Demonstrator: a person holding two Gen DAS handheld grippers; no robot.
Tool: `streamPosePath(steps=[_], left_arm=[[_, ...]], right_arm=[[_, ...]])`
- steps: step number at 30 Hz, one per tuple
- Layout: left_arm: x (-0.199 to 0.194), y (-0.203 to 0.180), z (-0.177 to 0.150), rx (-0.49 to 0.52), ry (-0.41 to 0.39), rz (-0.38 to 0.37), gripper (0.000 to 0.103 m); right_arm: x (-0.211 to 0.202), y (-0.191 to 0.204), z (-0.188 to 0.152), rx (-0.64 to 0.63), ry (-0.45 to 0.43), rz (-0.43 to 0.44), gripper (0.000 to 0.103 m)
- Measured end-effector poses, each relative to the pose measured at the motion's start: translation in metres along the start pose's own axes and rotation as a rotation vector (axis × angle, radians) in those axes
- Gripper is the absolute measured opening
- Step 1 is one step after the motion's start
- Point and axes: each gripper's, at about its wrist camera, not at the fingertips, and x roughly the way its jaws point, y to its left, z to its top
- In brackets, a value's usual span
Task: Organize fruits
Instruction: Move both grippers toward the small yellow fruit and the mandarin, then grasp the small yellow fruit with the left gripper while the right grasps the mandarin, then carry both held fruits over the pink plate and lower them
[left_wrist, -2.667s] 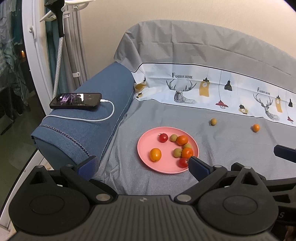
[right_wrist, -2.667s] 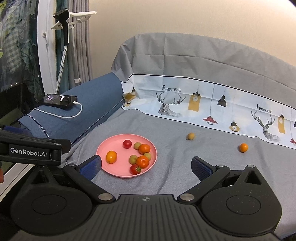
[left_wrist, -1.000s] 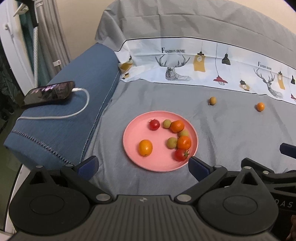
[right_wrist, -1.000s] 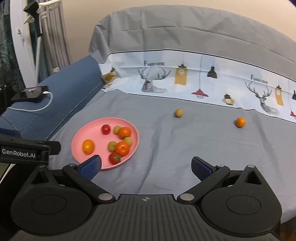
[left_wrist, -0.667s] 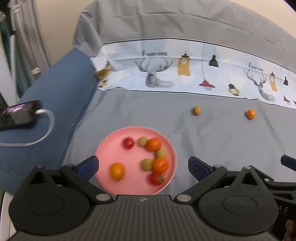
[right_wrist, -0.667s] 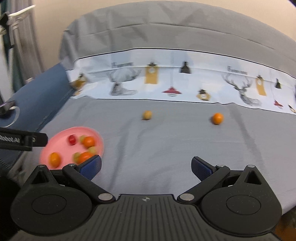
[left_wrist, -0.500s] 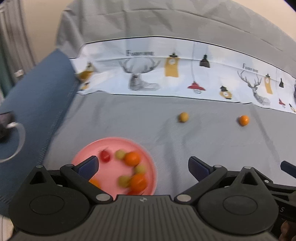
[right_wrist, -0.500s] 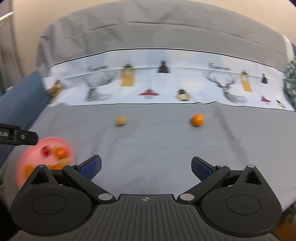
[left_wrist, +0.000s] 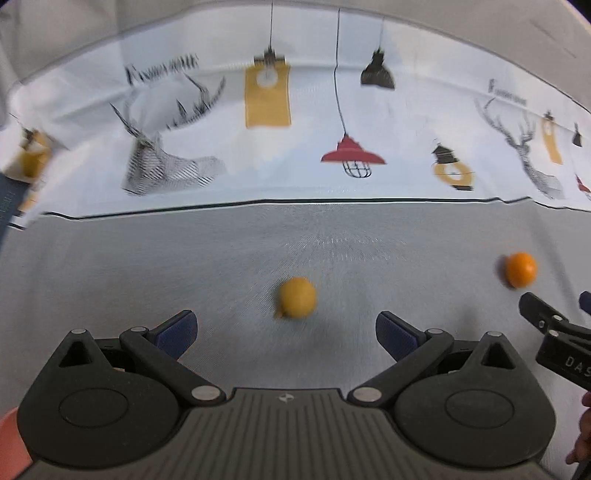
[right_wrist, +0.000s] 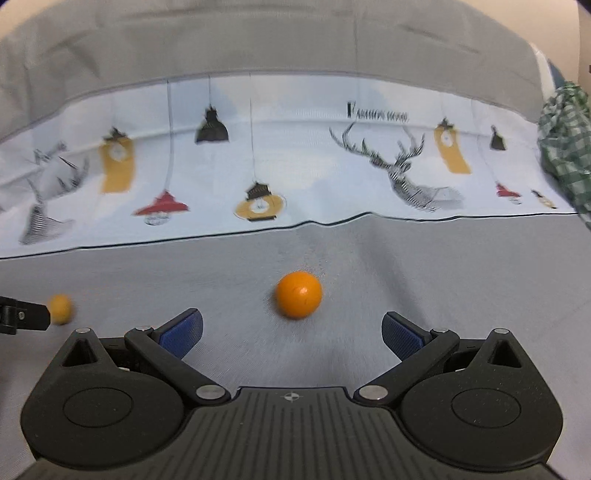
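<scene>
Both grippers have swung away from the pink plate, now out of view, and closed in on the two loose fruits lying on the grey sofa cover. Left gripper spreads its blue-padded fingers, released and empty, with the small yellow round fruit centred just ahead between them. Right gripper is likewise spread, the round orange fruit just ahead, untouched
</scene>
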Motion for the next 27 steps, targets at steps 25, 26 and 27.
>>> streamPosePath(steps=[25, 26, 27], left_arm=[[-0.042, 0.009, 0.003, -0.047, -0.017, -0.041, 0.029], [-0.057, 0.011, -0.001, -0.051, -0.032, -0.055, 0.029], [-0.074, 0.014, -0.007, -0.059, -0.043, -0.072, 0.029]], right_arm=[[-0.023, 0.023, 0.002, -0.082, -0.074, 0.024, 0.039], [-0.041, 0.028, 0.000, -0.095, -0.088, 0.049, 0.039], [-0.059, 0.034, -0.002, -0.105, -0.096, 0.076, 0.039]])
